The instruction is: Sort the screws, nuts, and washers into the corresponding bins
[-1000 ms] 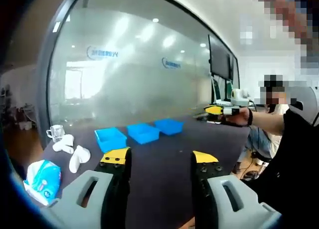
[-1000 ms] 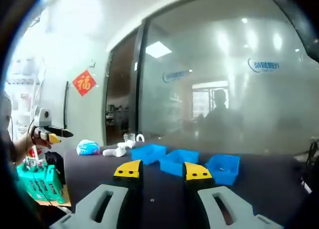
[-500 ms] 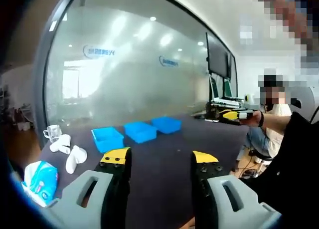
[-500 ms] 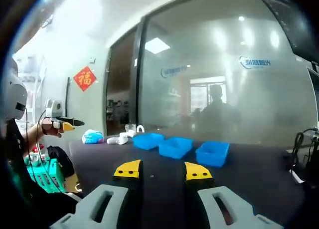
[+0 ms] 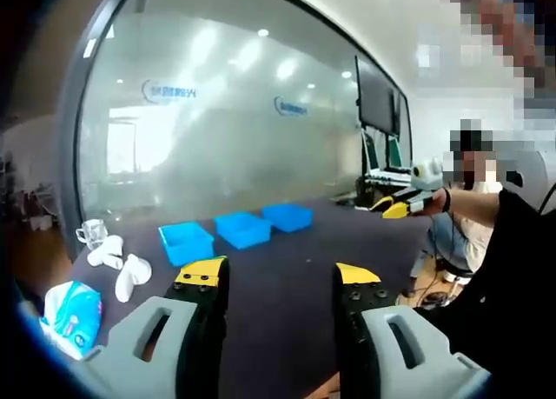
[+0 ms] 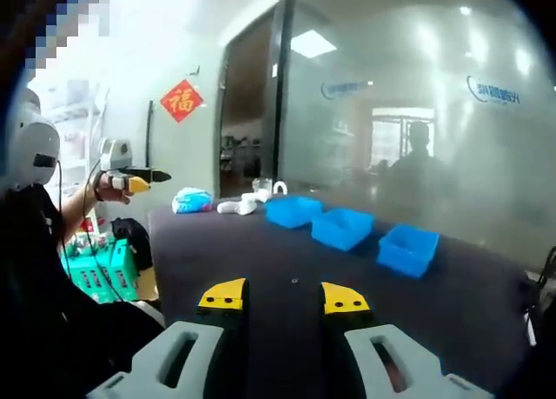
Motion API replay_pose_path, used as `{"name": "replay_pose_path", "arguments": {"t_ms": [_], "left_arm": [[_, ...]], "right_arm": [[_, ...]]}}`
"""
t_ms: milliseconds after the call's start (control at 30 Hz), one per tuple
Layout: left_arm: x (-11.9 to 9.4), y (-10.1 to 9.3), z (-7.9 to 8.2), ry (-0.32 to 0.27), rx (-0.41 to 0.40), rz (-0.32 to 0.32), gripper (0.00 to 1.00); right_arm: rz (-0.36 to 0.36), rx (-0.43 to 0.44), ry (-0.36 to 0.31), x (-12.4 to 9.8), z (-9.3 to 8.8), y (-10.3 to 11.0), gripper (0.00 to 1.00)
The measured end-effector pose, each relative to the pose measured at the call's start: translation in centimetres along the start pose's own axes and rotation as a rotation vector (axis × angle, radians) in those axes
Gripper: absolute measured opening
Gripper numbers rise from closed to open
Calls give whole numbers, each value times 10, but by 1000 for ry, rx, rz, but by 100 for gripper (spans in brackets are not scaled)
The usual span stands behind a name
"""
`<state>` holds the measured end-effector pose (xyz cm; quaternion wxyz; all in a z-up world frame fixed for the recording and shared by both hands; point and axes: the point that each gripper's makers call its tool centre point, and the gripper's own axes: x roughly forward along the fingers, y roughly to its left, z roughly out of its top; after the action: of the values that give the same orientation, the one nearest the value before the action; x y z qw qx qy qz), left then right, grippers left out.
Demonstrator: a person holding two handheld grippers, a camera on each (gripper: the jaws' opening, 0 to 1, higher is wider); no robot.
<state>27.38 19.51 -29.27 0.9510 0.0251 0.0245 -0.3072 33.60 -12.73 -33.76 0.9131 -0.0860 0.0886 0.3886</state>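
Left gripper view: three blue bins (image 5: pixel 245 229)

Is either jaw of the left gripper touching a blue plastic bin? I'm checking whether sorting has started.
No: the left gripper hangs short of the three blue plastic bins, its jaws open.

I see both views bright and evenly lit from overhead; ceiling lights reflect as soft white spots in the frosted glass wall (image 5: pixel 226 129), which looks hazy. Everything far off is soft, and straight lines bow near the edges. The dark tabletop (image 6: pixel 287 260) carries faint sheen and, as far as I can tell, no hard shadows.
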Motion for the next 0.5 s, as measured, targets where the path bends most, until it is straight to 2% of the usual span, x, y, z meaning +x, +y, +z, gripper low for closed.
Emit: {"name": "replay_pose_path", "arguments": {"t_ms": [333, 500], "left_arm": [[-3, 2, -4, -3, -11, 4, 46], [-4, 4, -8, 0, -19, 10, 46]], "right_arm": [[32, -41, 72, 18, 7, -3, 27], [77, -31, 120, 35, 9, -2, 27]]}}
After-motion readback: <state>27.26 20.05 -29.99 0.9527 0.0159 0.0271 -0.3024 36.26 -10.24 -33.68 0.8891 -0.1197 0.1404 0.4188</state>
